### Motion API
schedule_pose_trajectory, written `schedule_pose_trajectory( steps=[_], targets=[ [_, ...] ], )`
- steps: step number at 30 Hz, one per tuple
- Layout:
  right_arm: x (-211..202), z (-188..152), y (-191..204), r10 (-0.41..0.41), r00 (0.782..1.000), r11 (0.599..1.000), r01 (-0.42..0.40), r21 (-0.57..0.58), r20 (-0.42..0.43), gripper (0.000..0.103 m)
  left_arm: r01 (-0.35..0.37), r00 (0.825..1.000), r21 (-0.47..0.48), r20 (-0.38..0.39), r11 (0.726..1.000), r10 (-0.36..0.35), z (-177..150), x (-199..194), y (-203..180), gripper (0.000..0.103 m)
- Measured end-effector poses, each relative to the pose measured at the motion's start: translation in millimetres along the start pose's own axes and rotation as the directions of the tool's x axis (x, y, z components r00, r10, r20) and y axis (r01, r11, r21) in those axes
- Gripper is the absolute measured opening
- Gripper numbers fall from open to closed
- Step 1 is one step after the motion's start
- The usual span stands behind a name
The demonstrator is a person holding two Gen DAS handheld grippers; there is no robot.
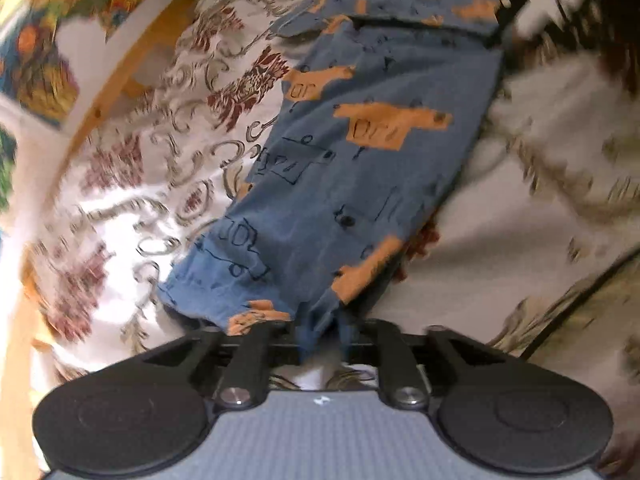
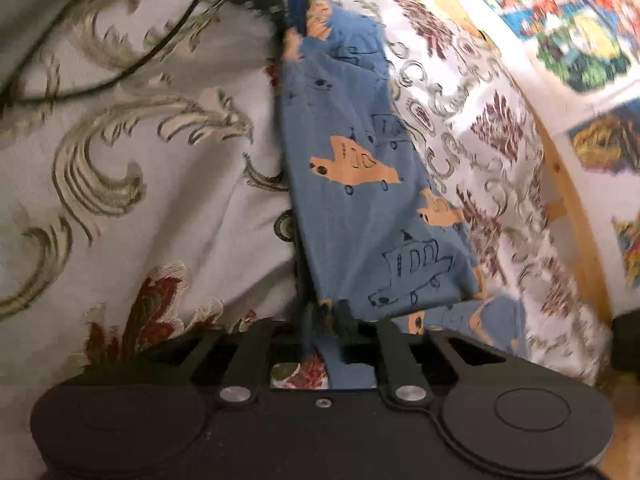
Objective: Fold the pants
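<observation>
The blue pants (image 1: 360, 168) with orange car prints hang stretched between the two grippers above a bed with a floral bedspread (image 1: 132, 184). The left gripper (image 1: 320, 336) has its jaws clenched on one end, the right gripper (image 2: 326, 320) on the other, fabric bunched between each pair.

I noted the left gripper (image 1: 320, 336) was black: two round discs behind the jaws, silver screws on the linkage arms, a grey ribbed plate with a small white mark. The right gripper (image 2: 326, 320) matched, its plate black with one centre screw.
</observation>
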State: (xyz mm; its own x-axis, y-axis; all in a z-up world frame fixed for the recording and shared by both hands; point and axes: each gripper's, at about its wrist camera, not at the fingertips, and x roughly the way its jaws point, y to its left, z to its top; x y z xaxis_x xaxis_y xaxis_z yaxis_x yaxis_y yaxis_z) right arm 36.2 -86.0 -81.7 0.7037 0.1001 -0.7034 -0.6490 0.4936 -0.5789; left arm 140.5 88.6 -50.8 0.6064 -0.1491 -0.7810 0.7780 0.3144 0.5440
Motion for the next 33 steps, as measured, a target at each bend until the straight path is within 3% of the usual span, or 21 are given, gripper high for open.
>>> schedule_pose_trajectory(
  steps=[1,2,5,8,11,14,17,20,23,26,27,29,31,33],
  targets=[
    [-5,-1,-6,0.025,1.0,0.999,-0.026,0.041,0.005,0.044,0.023,1.0,-0.035,0.01,0.999,-0.022,3,-5,4,0.044],
    [-12,-3,-15,0.055,0.998,0.995,-0.056,0.083,0.011,0.058,0.037,0.999,-0.067,0.021,0.997,-0.035,7,-10,6,0.047],
    [-35,-18,-42,0.069,0.998,0.975,-0.07,0.212,0.014,0.069,0.093,0.994,-0.198,0.073,0.976,-0.08,22,-26,10,0.047],
    [-53,-44,-75,0.049,0.999,0.933,-0.04,0.359,-0.017,0.088,0.18,0.98,-0.329,0.138,0.927,-0.141,47,-33,10,0.048],
    [-65,-76,-108,0.03,0.999,0.852,-0.003,0.524,-0.044,0.099,0.279,0.955,-0.451,0.219,0.848,-0.198,80,-30,7,0.055],
    [-75,-113,-140,0.0,0.999,0.719,0.037,0.694,-0.053,0.102,0.365,0.927,-0.566,0.295,0.739,-0.232,111,-20,4,0.056],
    [-81,-143,-160,-0.02,0.999,0.611,0.039,0.791,-0.034,0.102,0.429,0.901,-0.658,0.362,0.619,-0.24,140,-3,2,0.056],
    [-80,-161,-171,-0.022,1.0,0.523,0.011,0.852,0.001,0.102,0.409,0.91,-0.72,0.369,0.561,-0.189,164,21,1,0.056],
    [-78,-167,-171,-0.01,0.999,0.488,-0.026,0.873,0.035,0.102,0.374,0.926,-0.768,0.345,0.52,-0.155,184,46,3,0.055],
    [-72,-166,-172,0.012,0.998,0.495,-0.055,0.867,0.056,0.102,0.344,0.939,-0.803,0.301,0.487,-0.166,192,68,6,0.045],
    [-70,-165,-173,0.019,0.998,0.495,-0.064,0.867,0.063,0.102,0.343,0.939,-0.813,0.293,0.471,-0.178,192,74,7,0.033],
    [-67,-167,-176,0.024,0.997,0.483,-0.077,0.872,0.075,0.102,0.363,0.931,-0.825,0.305,0.433,-0.199,188,83,8,0.025],
    [-64,-169,-182,0.021,0.995,0.464,-0.092,0.881,0.093,0.102,0.362,0.931,-0.834,0.298,0.417,-0.212,183,90,7,0.009],
    [-58,-170,-192,0.021,0.995,0.454,-0.099,0.885,0.1,0.1,0.366,0.928,-0.843,0.304,0.393,-0.213,178,94,6,0.003]
  ],
)
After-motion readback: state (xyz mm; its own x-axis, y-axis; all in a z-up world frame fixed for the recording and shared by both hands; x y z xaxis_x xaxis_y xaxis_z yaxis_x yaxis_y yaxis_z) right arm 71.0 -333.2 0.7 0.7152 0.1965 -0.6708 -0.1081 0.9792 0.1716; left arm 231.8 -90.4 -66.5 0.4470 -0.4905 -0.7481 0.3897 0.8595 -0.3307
